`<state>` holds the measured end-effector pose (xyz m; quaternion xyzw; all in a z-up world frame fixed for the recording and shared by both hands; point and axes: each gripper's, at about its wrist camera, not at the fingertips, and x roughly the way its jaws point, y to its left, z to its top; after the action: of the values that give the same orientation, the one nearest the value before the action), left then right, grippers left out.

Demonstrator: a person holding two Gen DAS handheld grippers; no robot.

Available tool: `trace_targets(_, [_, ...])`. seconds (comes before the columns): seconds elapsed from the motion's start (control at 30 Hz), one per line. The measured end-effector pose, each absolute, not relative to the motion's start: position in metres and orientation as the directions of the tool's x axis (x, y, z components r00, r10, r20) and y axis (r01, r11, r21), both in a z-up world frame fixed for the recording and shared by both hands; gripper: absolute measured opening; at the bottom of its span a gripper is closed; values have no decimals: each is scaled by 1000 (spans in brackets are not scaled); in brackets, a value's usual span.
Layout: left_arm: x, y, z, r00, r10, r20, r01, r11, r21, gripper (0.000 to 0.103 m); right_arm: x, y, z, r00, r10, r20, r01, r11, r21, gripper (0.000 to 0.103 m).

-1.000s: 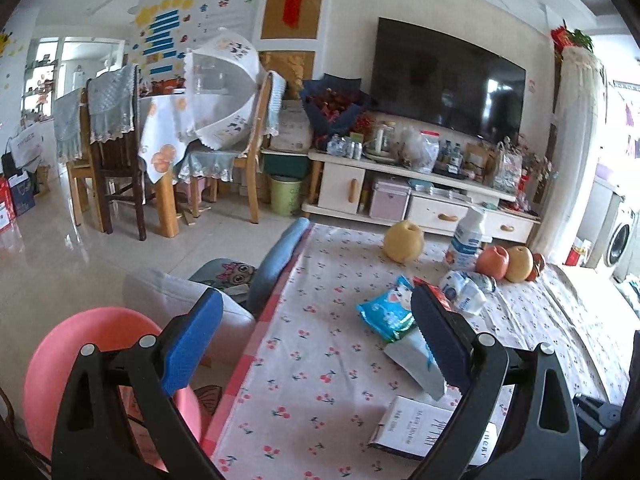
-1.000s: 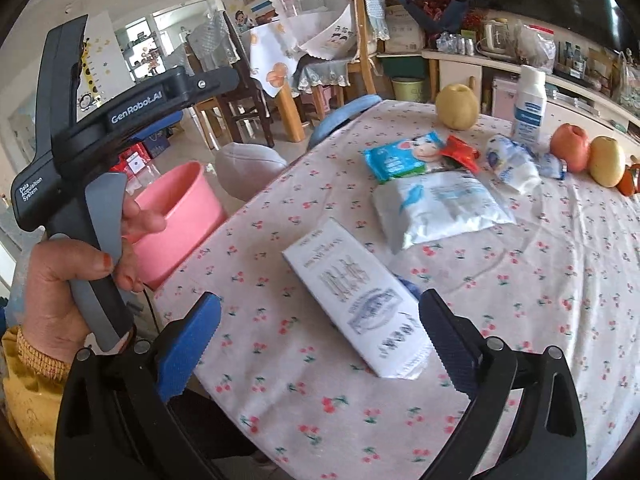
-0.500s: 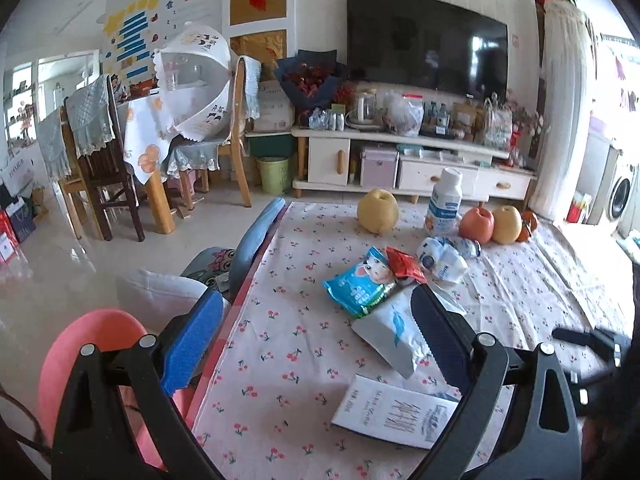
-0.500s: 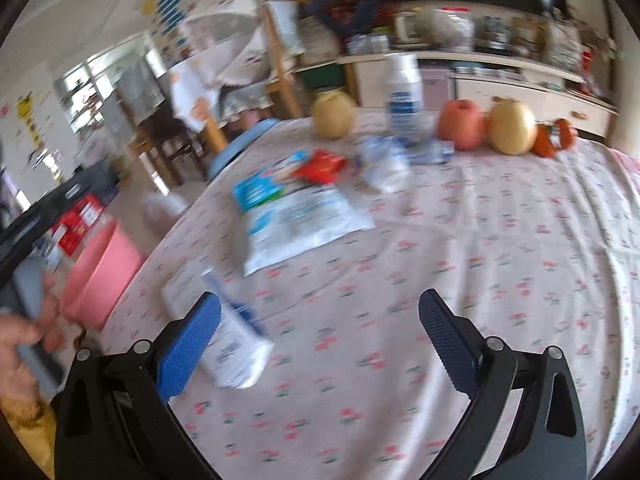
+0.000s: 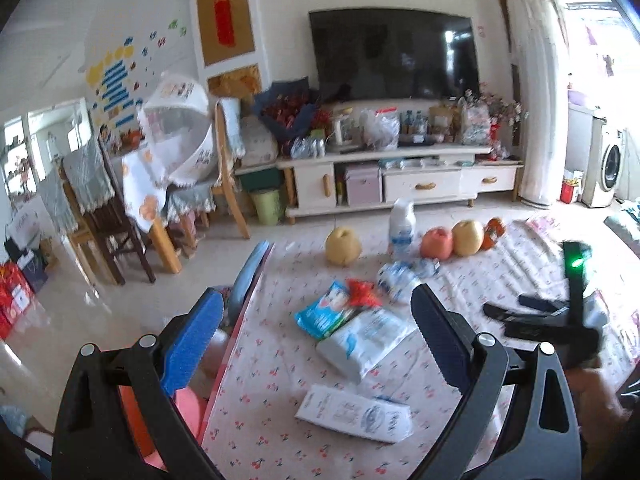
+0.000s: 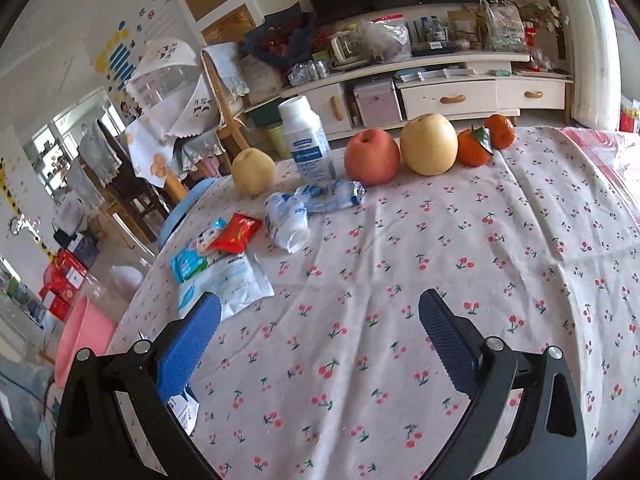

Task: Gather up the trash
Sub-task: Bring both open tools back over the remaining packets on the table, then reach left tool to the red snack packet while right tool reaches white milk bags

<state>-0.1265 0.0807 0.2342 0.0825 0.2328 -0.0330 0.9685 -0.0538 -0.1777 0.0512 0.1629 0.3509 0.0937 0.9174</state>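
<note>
Trash lies on the cherry-print tablecloth (image 6: 440,240): a white flat box (image 5: 354,414), a white pouch (image 5: 364,340) (image 6: 228,284), a blue wrapper (image 5: 324,314) (image 6: 192,256), a red wrapper (image 6: 236,233) (image 5: 362,292) and crushed plastic bottles (image 6: 288,220) (image 5: 400,276). A pink bin (image 6: 80,340) (image 5: 184,408) stands on the floor at the table's left. My left gripper (image 5: 316,340) is open and empty above the table's near-left edge. My right gripper (image 6: 320,336) is open and empty over bare cloth, right of the pouch.
A white bottle (image 6: 306,140) stands upright at the table's far edge with a pear (image 6: 252,170), an apple (image 6: 372,156), a second pear (image 6: 428,144) and tangerines (image 6: 474,146). A blue chair back (image 5: 250,272) is at the table's left. A TV cabinet (image 5: 400,180) is behind.
My right gripper has swung right and forward, away from the white box, toward the fruit. My left gripper has tilted and shifted so that more of the table shows.
</note>
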Motion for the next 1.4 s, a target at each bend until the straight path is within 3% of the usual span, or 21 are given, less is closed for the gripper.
trace_targets(0.3, [-115, 31, 277, 906, -96, -413, 160, 980, 122, 95, -39, -189, 44, 733, 216, -645, -47, 962, 269, 98])
trace_targets(0.47, [-85, 13, 276, 902, -139, -409, 197, 975, 104, 95, -28, -201, 35, 721, 225, -655, -27, 954, 298, 98])
trace_targets(0.73, [-3, 6, 221, 834, -200, -515, 267, 962, 58, 95, -8, -214, 28, 721, 231, -653, -7, 945, 326, 98])
trace_targets(0.93, [54, 10, 160, 771, -168, -615, 279, 956, 90, 95, 17, -224, 21, 720, 255, -646, 8, 927, 376, 98])
trace_targets(1.1, [95, 29, 117, 723, -148, -675, 233, 972, 36, 95, 43, -226, 19, 729, 275, -626, 11, 911, 413, 98])
trace_targets(1.4, [150, 53, 64, 651, -143, -745, 181, 983, -30, 95, 102, -184, 17, 705, 298, -643, -84, 936, 342, 97])
